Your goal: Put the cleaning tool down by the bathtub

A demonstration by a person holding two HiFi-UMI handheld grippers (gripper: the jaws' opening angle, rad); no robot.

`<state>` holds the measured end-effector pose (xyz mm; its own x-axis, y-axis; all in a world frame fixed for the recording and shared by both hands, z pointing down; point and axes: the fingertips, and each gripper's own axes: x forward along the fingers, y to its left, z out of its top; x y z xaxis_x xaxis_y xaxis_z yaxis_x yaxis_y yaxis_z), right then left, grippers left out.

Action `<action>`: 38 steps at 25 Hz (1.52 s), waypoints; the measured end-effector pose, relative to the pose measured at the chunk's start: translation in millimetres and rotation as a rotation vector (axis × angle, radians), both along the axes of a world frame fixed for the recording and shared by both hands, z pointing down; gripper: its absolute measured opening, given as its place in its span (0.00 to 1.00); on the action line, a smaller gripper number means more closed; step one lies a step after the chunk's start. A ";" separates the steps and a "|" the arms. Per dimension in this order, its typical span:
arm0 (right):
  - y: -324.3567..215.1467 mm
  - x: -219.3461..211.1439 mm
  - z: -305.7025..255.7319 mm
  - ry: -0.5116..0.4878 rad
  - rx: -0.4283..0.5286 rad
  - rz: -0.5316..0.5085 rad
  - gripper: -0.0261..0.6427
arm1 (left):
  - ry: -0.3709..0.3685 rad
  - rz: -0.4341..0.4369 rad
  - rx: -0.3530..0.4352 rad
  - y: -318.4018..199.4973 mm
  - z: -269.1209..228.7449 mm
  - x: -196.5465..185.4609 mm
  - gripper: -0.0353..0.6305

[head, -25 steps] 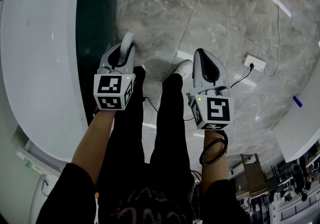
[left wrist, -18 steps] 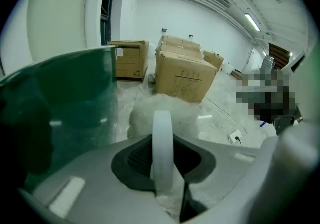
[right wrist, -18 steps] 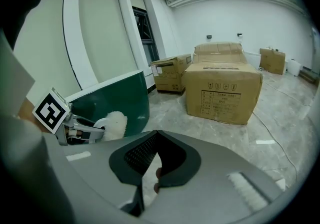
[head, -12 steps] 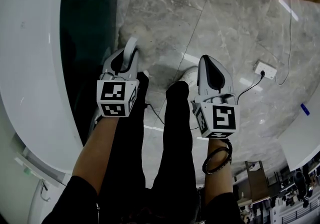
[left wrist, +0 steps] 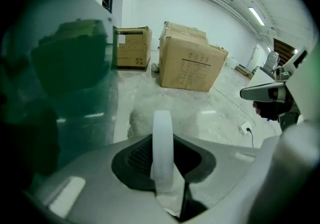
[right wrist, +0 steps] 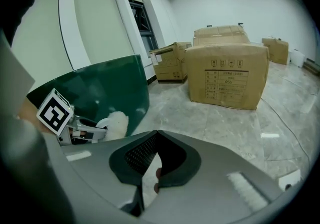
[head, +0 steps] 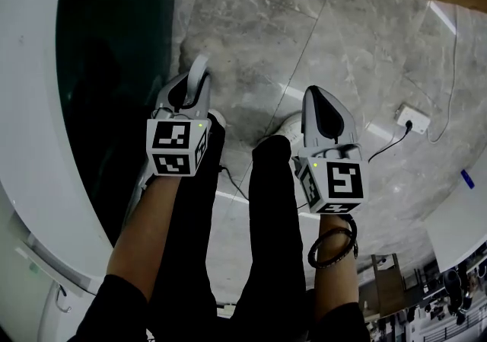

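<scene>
Left gripper [head: 188, 91] is clamped on the cleaning tool [left wrist: 162, 143] by its white handle. Right gripper [head: 323, 108] is closed on nothing, idle. Tool sits at the floor's [head: 342, 43] left edge, just beside the bathtub [head: 114, 66] wall. Long axis runs forward from the jaws, roughly parallel to the tub, fluffy head [right wrist: 118, 120] leading. Floor contact can't be confirmed. Advice: lower head-first, lay the handle along the tub, release only once supported.

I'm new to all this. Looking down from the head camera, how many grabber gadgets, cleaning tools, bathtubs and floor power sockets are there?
Hand-held grippers: 2, the left hand-held gripper and the right hand-held gripper
Cleaning tool: 1, clamped in the left hand-held gripper
Bathtub: 1
Power socket on the floor: 1
Total: 5
</scene>
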<state>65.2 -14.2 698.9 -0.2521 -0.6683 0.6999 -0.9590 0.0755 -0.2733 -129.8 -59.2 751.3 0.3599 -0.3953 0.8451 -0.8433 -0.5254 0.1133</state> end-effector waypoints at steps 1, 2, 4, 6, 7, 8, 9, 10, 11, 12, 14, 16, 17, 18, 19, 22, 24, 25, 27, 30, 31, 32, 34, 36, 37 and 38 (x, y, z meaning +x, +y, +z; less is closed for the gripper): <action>-0.4 -1.8 6.3 -0.001 -0.005 -0.004 0.07 | 0.000 -0.005 -0.002 -0.6 5.8 -0.6 0.19; -0.4 -3.3 12.7 -0.003 -0.009 -0.008 0.07 | 0.001 -0.009 -0.004 -0.9 11.3 -1.1 0.19; -0.8 -6.7 24.9 -0.008 -0.016 -0.020 0.07 | 0.001 -0.012 -0.005 -1.0 21.8 -1.3 0.19; -1.0 -9.3 37.2 -0.009 -0.023 -0.034 0.07 | 0.001 -0.009 -0.007 -1.1 33.0 -0.2 0.19; -0.6 -10.0 43.1 -0.009 -0.026 -0.041 0.07 | 0.001 -0.007 -0.008 -1.2 38.3 0.3 0.19; 0.2 -10.3 48.6 -0.009 -0.030 -0.047 0.07 | 0.002 -0.007 -0.009 -1.4 43.2 0.5 0.19; 0.9 -10.5 53.8 -0.008 -0.035 -0.050 0.07 | 0.003 -0.008 -0.009 -1.6 47.9 0.4 0.19; 1.2 -10.3 58.6 -0.009 -0.040 -0.050 0.07 | 0.004 -0.009 -0.009 -2.1 52.5 0.0 0.19; 1.1 -10.0 63.2 -0.009 -0.043 -0.047 0.07 | 0.004 -0.011 -0.010 -2.7 57.3 -0.7 0.19; 0.5 -9.6 67.6 -0.010 -0.044 -0.043 0.07 | 0.004 -0.013 -0.010 -3.4 62.3 -1.6 0.19; -1.2 -8.7 76.2 -0.011 -0.046 -0.037 0.07 | 0.000 -0.014 -0.010 -5.4 71.9 -3.5 0.19; -3.3 -7.4 84.7 -0.013 -0.049 -0.030 0.07 | -0.004 -0.019 -0.009 -7.2 80.4 -5.7 0.19; -4.7 -6.6 88.9 -0.015 -0.050 -0.026 0.07 | -0.005 -0.024 -0.011 -7.5 84.9 -6.5 0.19; -5.6 -6.0 93.5 -0.018 -0.050 -0.020 0.07 | -0.006 -0.027 -0.013 -7.5 89.9 -6.9 0.19; -5.8 -5.7 98.8 -0.022 -0.051 -0.014 0.07 | -0.008 -0.025 -0.016 -7.1 95.3 -7.1 0.19; -3.3 -7.3 118.1 -0.022 -0.064 -0.014 0.07 | -0.016 -0.021 -0.023 -7.1 112.5 -8.7 0.19; -3.5 -9.5 129.9 -0.025 -0.072 -0.013 0.07 | -0.020 -0.030 -0.030 -7.8 124.6 -10.7 0.19; -4.2 -10.5 134.3 -0.029 -0.074 -0.009 0.07 | -0.021 -0.036 -0.035 -7.9 130.6 -11.5 0.19; -6.1 -12.0 142.2 -0.035 -0.075 -0.003 0.07 | -0.023 -0.044 -0.041 -8.4 141.2 -12.1 0.19; -8.0 -13.8 156.3 -0.043 -0.077 -0.003 0.07 | -0.023 -0.034 -0.036 -11.1 155.2 -10.3 0.19; -8.2 -14.0 161.7 -0.043 -0.079 -0.002 0.07 | -0.022 -0.030 -0.034 -12.5 160.4 -9.8 0.19; -7.9 -14.2 167.1 -0.043 -0.082 0.001 0.07 | -0.022 -0.026 -0.032 -13.7 165.6 -9.7 0.19; -5.9 -15.6 176.8 -0.046 -0.090 0.006 0.07 | -0.023 -0.020 -0.026 -14.8 175.3 -11.2 0.19; -4.2 -17.4 185.8 -0.047 -0.093 -0.002 0.07 | -0.028 -0.015 -0.026 -14.8 185.8 -14.0 0.19; -3.9 -17.7 189.9 -0.048 -0.095 -0.005 0.07 | -0.033 -0.013 -0.027 -15.1 191.2 -15.3 0.19; -3.9 -17.5 193.4 -0.049 -0.097 -0.004 0.07 | -0.038 -0.010 -0.029 -15.4 196.5 -16.4 0.19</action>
<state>47.7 -18.1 892.4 -0.2902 -0.5973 0.7477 -0.9440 0.0503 -0.3261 -146.1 -74.6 947.8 0.3233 -0.3742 0.8692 -0.8525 -0.5139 0.0959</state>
